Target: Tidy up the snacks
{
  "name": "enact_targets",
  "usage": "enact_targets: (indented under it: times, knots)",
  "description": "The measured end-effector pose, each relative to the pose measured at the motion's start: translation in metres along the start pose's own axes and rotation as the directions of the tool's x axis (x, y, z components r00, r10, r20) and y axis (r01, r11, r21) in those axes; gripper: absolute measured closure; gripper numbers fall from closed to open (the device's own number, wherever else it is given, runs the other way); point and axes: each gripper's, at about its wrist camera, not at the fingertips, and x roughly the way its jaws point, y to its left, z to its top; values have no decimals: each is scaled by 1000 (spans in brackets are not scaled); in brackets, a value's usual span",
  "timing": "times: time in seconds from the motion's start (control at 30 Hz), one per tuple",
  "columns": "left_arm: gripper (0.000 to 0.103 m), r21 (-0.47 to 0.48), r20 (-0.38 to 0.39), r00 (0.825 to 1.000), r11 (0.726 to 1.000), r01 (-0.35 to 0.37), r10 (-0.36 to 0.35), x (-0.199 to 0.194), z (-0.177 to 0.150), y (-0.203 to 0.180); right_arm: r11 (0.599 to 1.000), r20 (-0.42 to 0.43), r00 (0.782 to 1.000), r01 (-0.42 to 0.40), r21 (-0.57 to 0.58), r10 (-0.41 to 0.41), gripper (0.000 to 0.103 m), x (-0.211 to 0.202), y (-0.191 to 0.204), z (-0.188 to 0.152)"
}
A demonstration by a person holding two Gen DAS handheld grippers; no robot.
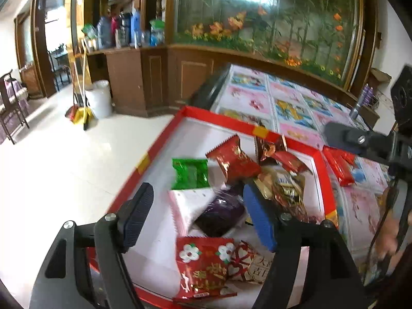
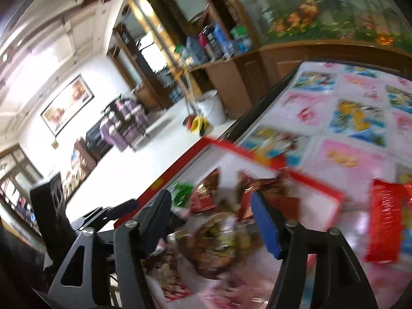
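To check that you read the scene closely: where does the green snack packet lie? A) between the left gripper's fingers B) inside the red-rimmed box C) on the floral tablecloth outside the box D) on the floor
B: the green packet lies on the white bottom of the red-rimmed box, ahead of the open left gripper.

Glossy foil wrappers (image 1: 233,161) crinkled inside the red-rimmed cardboard tray (image 1: 260,130); beside it the tabletop (image 1: 291,97) wore smooth printed plastic, below a polished wood cabinet (image 1: 128,82).
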Motion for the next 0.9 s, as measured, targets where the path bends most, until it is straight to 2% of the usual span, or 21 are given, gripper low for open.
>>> enact_targets:
  times: [0.1,0.23,0.3,0.37,0.4,0.43,0.47,0.53,0.57,0.63,0.7,0.77,0.8,0.87,0.9]
  knots:
    - [30,12,28,1000,1000,-3,2,-7,2,-5,992,63,991,117,42,-119,33,-31,-43,9]
    - [29,24,25,999,999,22,-23,-7,5,-19,931,70,943,305,202,-324,30,-53,-119,21]
    - [29,44,16,999,998,51,-52,-8,6,-33,880,43,894,429,205,-446,30,-51,-145,27]
    - [29,66,12,998,996,62,-63,-10,6,-46,814,64,818,556,165,-572,30,-49,-162,32]
    - [29,84,8,997,994,75,-76,-11,6,-54,796,63,798,586,154,-600,30,-47,-170,35]
    - [29,95,5,997,992,82,-83,-13,6,-59,773,23,780,615,157,-625,31,-40,-186,40]
    - [29,111,4,996,990,90,-91,-14,6,-65,764,-13,777,621,176,-629,33,-36,-197,42]
    - [29,137,6,995,985,100,-102,-19,6,-76,756,-90,793,604,254,-603,37,-29,-225,44]
    - [29,146,6,994,984,106,-108,-21,6,-81,747,-114,794,602,284,-597,43,-28,-235,44]
    - [29,165,4,992,979,124,-126,-25,8,-92,722,-111,772,627,293,-626,44,-31,-242,42]
    - [29,183,1,990,973,139,-142,-26,11,-107,713,-128,759,645,275,-638,46,-32,-245,38]
    - [29,195,-8,987,968,157,-159,-24,15,-119,686,-156,709,705,179,-688,46,-28,-241,32]
    - [29,205,-15,985,964,170,-171,-23,17,-129,685,-149,701,714,148,-698,46,-30,-237,28]
    - [29,225,-25,983,957,183,-182,-22,20,-145,659,-138,660,750,54,-739,48,-31,-230,21]
    - [29,243,-28,981,951,191,-190,-21,21,-157,657,-132,655,753,36,-744,48,-34,-231,16]
